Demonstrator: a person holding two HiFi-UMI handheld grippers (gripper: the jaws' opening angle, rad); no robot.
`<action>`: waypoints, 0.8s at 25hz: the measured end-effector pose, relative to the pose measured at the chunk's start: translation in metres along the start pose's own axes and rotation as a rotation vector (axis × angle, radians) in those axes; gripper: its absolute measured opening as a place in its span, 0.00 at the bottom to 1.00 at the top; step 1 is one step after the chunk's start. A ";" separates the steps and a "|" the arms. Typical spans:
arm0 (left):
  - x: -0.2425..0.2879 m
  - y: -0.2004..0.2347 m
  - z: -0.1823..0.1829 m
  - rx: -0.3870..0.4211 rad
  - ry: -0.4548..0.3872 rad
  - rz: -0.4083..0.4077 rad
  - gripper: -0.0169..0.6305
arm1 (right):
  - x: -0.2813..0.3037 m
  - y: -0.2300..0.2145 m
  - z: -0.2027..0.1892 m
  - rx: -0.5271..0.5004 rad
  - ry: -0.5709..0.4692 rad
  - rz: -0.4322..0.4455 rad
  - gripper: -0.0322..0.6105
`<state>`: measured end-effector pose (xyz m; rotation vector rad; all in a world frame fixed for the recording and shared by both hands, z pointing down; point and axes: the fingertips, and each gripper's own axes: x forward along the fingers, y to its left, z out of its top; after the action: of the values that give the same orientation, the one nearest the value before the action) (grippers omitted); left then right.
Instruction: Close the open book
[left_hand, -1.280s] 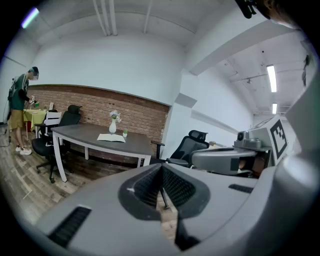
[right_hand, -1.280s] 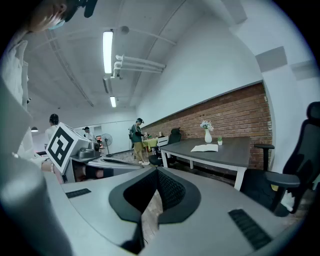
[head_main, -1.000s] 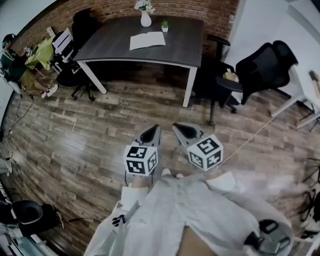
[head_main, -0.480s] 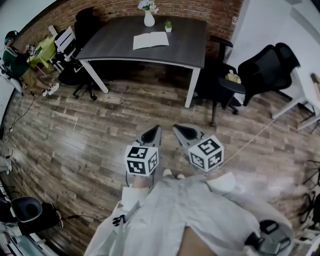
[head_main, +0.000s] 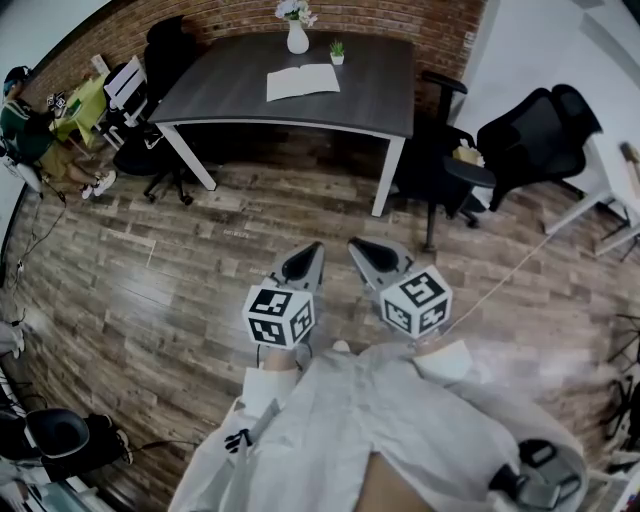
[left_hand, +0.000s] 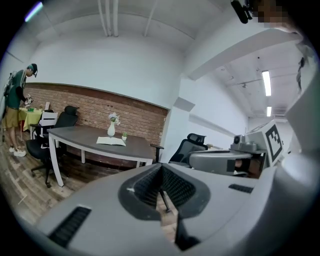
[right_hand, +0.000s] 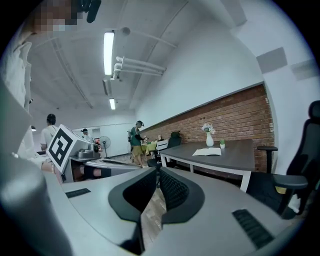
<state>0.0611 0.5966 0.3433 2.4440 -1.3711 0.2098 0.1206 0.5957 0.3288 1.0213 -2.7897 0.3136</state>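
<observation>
Change: you have edged nearer the table (head_main: 375, 95) | book (head_main: 302, 82): open on it at 12 o'clock, well ahead | left gripper (head_main: 308, 254), right gripper (head_main: 359, 250): jaws together, empty | closing not yet begun.

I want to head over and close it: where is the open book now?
In the head view the open book lies top centre on the dark table, just in front of the white vase and small potted plant.
</observation>
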 end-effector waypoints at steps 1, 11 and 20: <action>0.000 0.006 -0.001 0.004 0.003 0.012 0.03 | 0.004 0.001 0.000 -0.008 0.002 -0.003 0.06; 0.008 0.027 -0.027 -0.017 0.056 0.027 0.04 | 0.021 0.002 -0.026 -0.002 0.088 -0.037 0.06; 0.039 0.057 -0.027 -0.020 0.112 0.028 0.16 | 0.058 -0.034 -0.025 0.007 0.111 -0.043 0.16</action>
<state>0.0342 0.5476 0.3913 2.3595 -1.3534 0.3328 0.1010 0.5407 0.3705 1.0313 -2.6665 0.3633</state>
